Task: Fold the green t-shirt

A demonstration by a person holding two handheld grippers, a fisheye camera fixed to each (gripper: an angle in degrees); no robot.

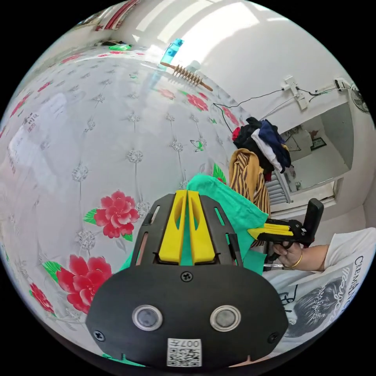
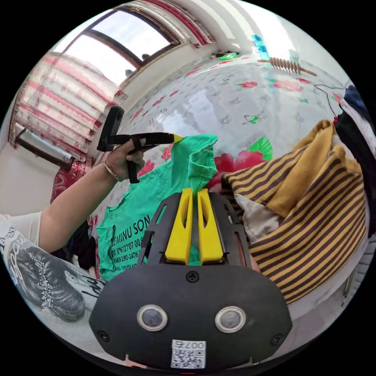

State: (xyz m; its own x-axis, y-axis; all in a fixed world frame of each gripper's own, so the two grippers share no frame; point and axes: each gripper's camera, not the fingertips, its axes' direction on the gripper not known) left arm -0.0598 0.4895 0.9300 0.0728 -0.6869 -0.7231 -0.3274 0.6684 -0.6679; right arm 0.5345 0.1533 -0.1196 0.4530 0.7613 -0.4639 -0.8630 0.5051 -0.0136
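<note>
Two hand-held grippers, each with yellow jaws on a black body, grip a green t-shirt [image 2: 172,188] above a bed. In the left gripper view, the left gripper [image 1: 187,194] has its jaws drawn close together with a strip of the green cloth pinched between them, and the cloth spreads away beyond the jaw tips toward the right gripper [image 1: 254,232], which reaches in from the side with its jaw tips clamped on another part of the same cloth. A hand [image 1: 289,253] with a gold bangle holds that gripper by its black handle. In the right gripper view, the right gripper [image 2: 194,192] also has its jaws nearly together, with green cloth caught in the narrow gap. From there the shirt rises in a gathered fold to the left gripper [image 2: 178,138], whose yellow tip bites the shirt's upper edge, while a hand [image 2: 124,156] grasps its handle. The rest of the shirt hangs down and spreads toward the person, with dark printed lettering on it. Under it lies a white bedsheet [image 1: 117,129] printed with red flowers and green leaves. Just beside the shirt is a yellow garment with brown stripes [image 2: 309,219], heaped at the bed's edge, and behind it is a pile of dark clothes [image 1: 262,143]. A wooden roller [image 1: 187,75] with ridges lies at the far side of the bed, near a white wall. Striped curtains [image 2: 58,102] hang by a window.
</note>
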